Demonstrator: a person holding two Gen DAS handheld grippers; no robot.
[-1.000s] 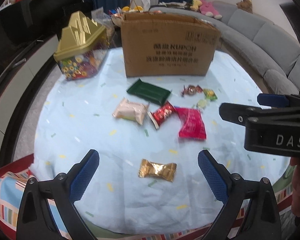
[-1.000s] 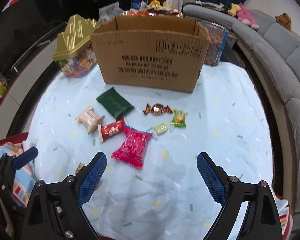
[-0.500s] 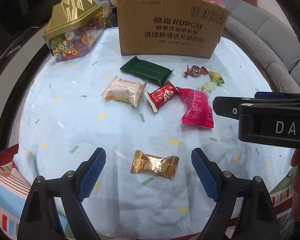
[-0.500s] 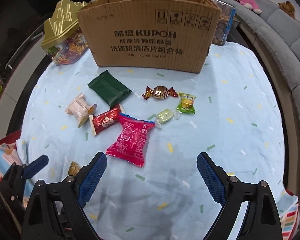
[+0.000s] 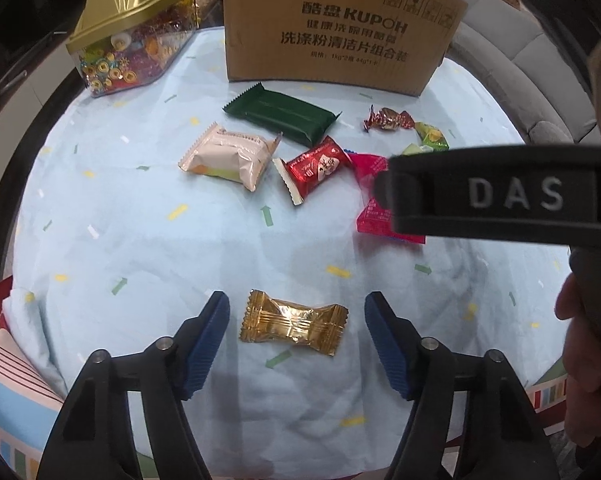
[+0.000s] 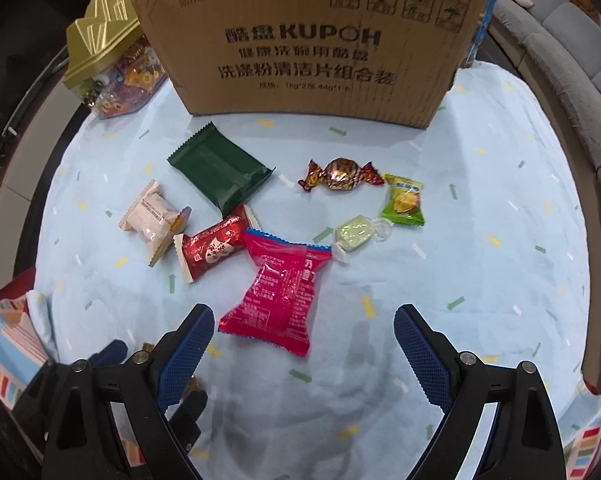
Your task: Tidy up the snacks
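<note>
A gold-wrapped candy (image 5: 293, 323) lies on the pale blue cloth between the blue pads of my left gripper (image 5: 296, 324). Its jaws are closing and stand a little apart from the wrapper on both sides. My right gripper (image 6: 303, 342) is open just below the lower edge of a pink snack packet (image 6: 279, 288). Further back lie a red packet (image 6: 212, 249), a cream packet (image 6: 150, 222), a dark green packet (image 6: 220, 172), a brown twist candy (image 6: 340, 174) and two small green sweets (image 6: 402, 204). Behind them stands the cardboard box (image 6: 308, 44).
A gold-lidded clear jar of sweets (image 5: 130, 36) stands left of the box. A grey sofa (image 6: 572, 56) curves round the right side. The right gripper's black body (image 5: 492, 196) crosses the left wrist view, hiding part of the pink packet. A striped cloth (image 5: 4, 360) hangs at the near-left table edge.
Both grippers have sunk toward the table. The left jaws have narrowed around the gold candy. The right gripper has come down over the pink packet with its jaws unchanged.
</note>
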